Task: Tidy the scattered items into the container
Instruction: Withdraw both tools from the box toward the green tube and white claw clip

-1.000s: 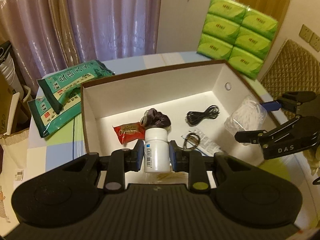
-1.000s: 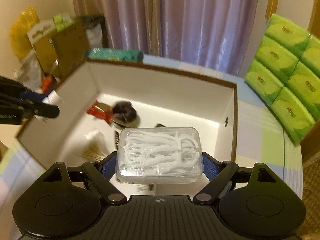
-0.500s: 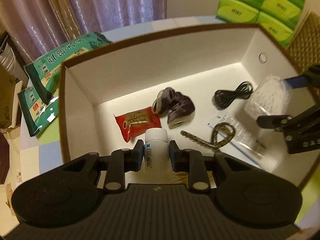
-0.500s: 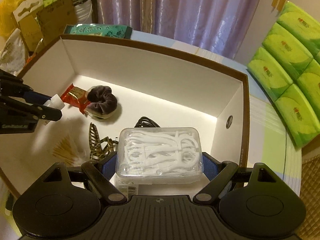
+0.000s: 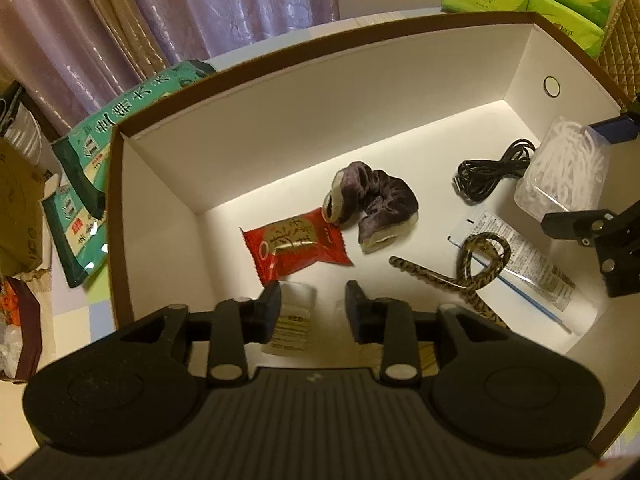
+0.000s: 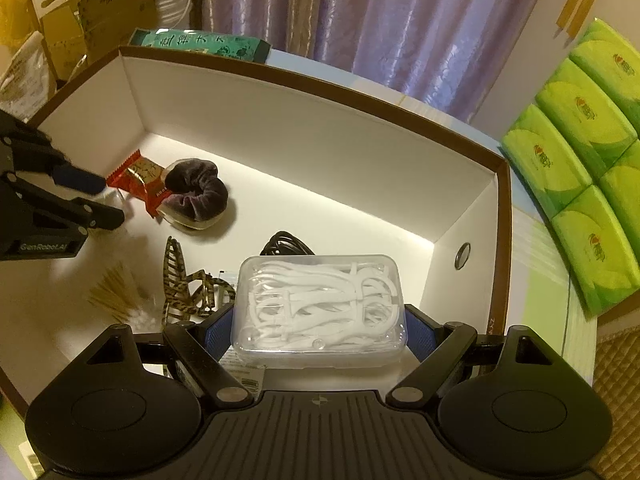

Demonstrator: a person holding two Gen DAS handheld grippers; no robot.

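The white box with a brown rim fills both views. My left gripper is low inside it, jaws opening. The white pill bottle is blurred and leans by the left pad, with a gap on its right side. My right gripper is shut on a clear case of white floss picks over the box's right end; the left wrist view shows that case too. On the box floor lie a red snack packet, a purple scrunchie, a black cable and a leopard hair clip.
A flat printed sachet and a bundle of cotton swabs also lie in the box. Green tissue packs stand to the right of it, green packets to its left. Curtains hang behind; cardboard boxes sit at far left.
Both grippers sank into the box. The left jaws have parted and the bottle has slipped lower between them. The right gripper still clamps the floss case.
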